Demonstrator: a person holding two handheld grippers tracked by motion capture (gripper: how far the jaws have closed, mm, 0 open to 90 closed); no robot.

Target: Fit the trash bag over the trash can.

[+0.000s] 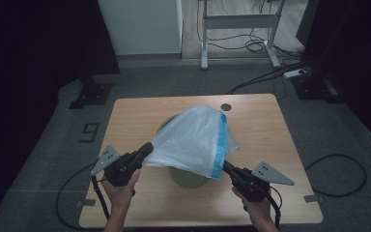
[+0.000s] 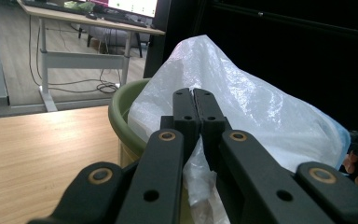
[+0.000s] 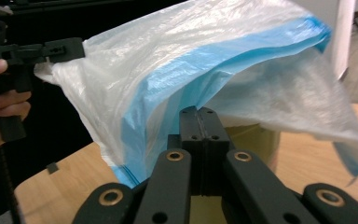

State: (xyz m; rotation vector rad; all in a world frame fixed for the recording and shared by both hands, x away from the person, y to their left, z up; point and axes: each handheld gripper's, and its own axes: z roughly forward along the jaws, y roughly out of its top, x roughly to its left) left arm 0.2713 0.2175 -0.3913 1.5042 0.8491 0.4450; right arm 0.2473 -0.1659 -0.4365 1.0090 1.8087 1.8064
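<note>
Bag stretched over bin

Clear plastic bag with blue band, draped over green bin mid-table. Left gripper clamped on one bag edge. Right gripper jaws together at blue edge, seemingly pinching film.

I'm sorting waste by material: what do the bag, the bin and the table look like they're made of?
The bag looks like thin plastic film: translucent white, crinkled and glossy, with a blue band along one edge. The bin seems moulded plastic, olive green with a smooth, matt, rolled rim. The table shows a light wood grain, probably laminate or veneer; the pictures cannot say which.
</note>
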